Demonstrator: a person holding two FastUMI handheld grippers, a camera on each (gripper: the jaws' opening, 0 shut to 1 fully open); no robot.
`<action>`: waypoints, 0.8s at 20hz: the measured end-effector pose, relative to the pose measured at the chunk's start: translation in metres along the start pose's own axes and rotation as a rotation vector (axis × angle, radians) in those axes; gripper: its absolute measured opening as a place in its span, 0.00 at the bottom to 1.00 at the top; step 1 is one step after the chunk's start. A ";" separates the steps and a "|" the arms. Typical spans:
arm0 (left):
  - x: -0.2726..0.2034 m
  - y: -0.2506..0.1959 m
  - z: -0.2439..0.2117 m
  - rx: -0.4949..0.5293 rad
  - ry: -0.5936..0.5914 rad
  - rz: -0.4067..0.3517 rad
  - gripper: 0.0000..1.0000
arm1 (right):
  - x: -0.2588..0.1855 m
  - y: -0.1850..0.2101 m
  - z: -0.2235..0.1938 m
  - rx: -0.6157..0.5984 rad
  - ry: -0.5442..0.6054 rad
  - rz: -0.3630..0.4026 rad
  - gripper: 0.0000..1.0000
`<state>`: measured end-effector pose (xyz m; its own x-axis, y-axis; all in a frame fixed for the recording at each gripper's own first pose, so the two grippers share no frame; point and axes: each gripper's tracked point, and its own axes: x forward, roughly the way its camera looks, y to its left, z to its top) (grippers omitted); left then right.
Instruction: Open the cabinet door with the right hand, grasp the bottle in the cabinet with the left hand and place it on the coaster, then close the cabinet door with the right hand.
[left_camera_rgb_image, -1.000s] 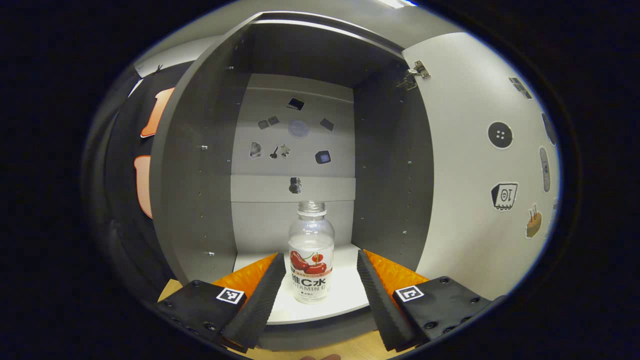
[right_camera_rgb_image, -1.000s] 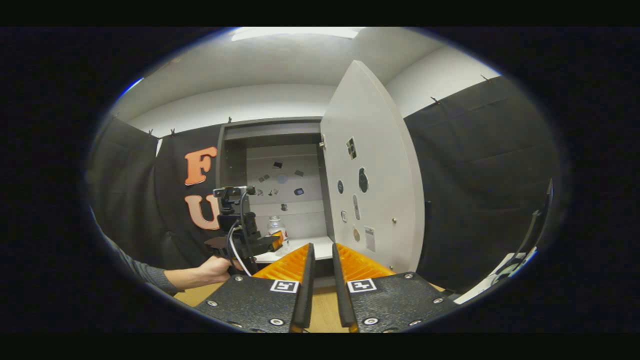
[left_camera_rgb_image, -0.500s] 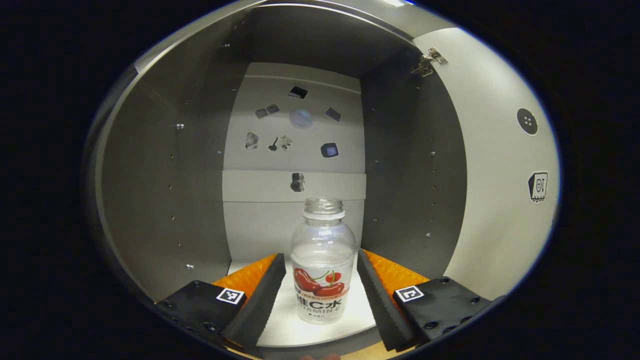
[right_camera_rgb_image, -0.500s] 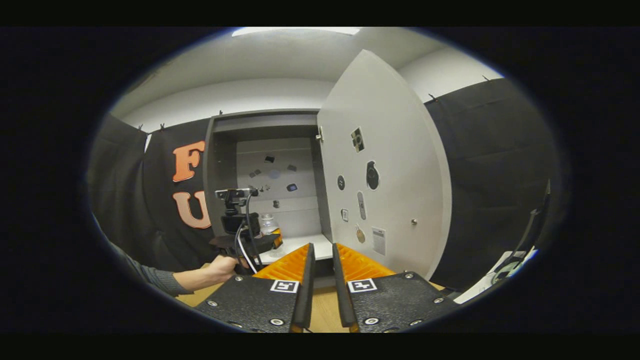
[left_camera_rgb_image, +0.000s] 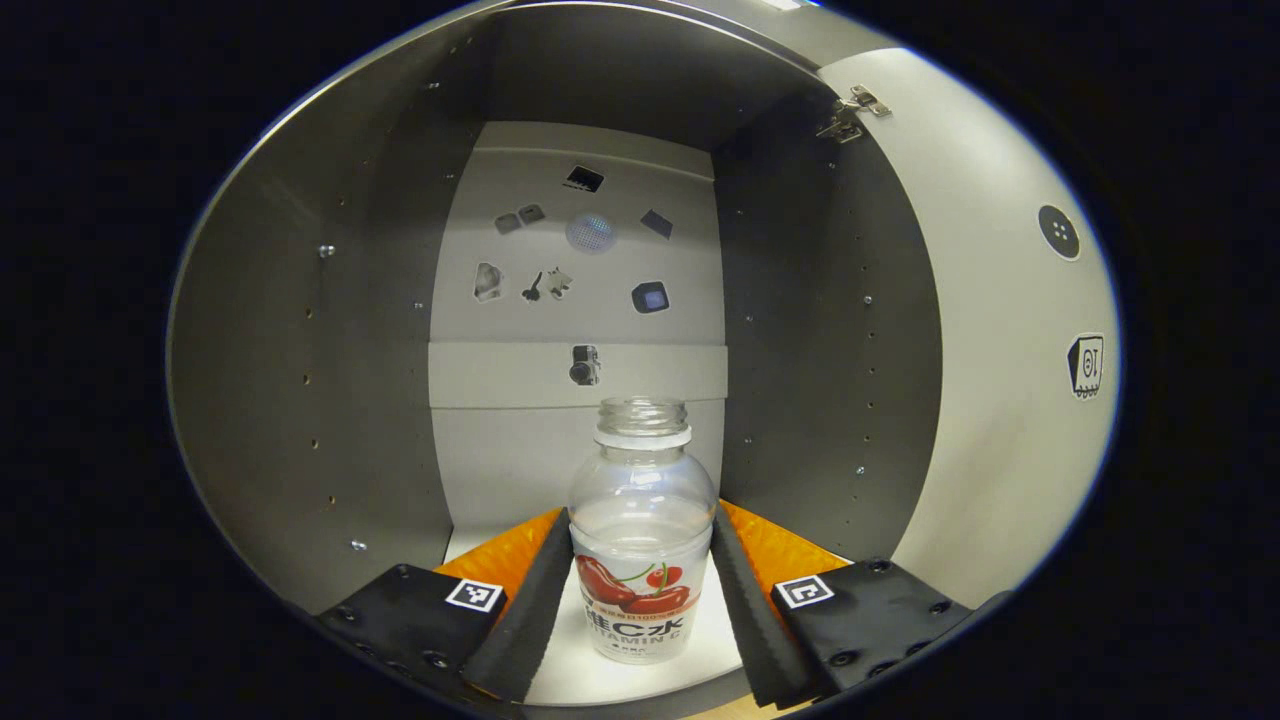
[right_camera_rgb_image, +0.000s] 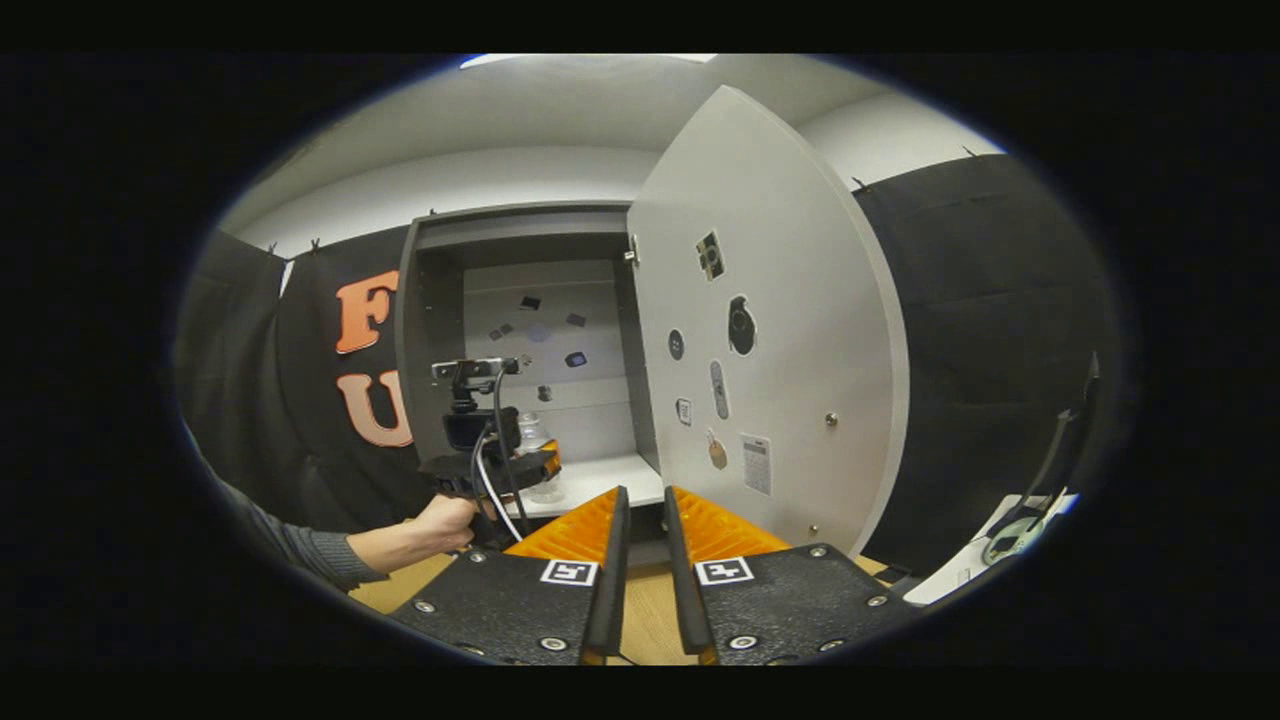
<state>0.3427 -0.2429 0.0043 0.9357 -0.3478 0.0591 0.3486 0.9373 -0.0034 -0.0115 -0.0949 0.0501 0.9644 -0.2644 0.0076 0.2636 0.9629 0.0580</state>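
Observation:
A clear, capless bottle (left_camera_rgb_image: 640, 560) with a red fruit label stands on the white cabinet shelf (left_camera_rgb_image: 600, 680). My left gripper (left_camera_rgb_image: 641, 515) reaches into the grey cabinet (left_camera_rgb_image: 300, 380). Its black pads (left_camera_rgb_image: 535, 600) lie against both sides of the bottle. The right gripper view shows this left gripper (right_camera_rgb_image: 500, 470), held by a hand, at the shelf with the bottle (right_camera_rgb_image: 535, 440) behind it. The cabinet door (right_camera_rgb_image: 780, 300) is swung wide open on the right. My right gripper (right_camera_rgb_image: 645, 495) hangs shut and empty in front of the cabinet, above the wooden table (right_camera_rgb_image: 650, 620).
Small stickers dot the cabinet's back wall (left_camera_rgb_image: 580, 290) and the inside of the door (left_camera_rgb_image: 1000, 300). A small knob (right_camera_rgb_image: 830, 420) sits on the door. At the far right a round object (right_camera_rgb_image: 1010, 540) lies on a white sheet.
My left gripper has pushed deeper into the cabinet until the bottle sits between its fingers, and the fingers have closed in slightly. The right gripper view has shifted a little.

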 end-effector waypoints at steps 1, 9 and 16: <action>-0.006 0.001 0.003 -0.006 -0.008 0.000 0.84 | -0.001 0.000 0.000 0.001 -0.001 0.004 0.17; -0.088 0.021 0.016 0.021 -0.078 0.034 0.82 | -0.023 -0.001 -0.014 0.022 0.029 0.062 0.22; -0.190 0.048 -0.022 -0.009 -0.041 0.102 0.84 | -0.051 -0.002 -0.033 0.045 0.086 0.131 0.17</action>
<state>0.1829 -0.1327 -0.0288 0.9633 -0.2496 0.0992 0.2527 0.9673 -0.0206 -0.0600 -0.0815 0.0171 0.9893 -0.1297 -0.0669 0.1364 0.9849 0.1069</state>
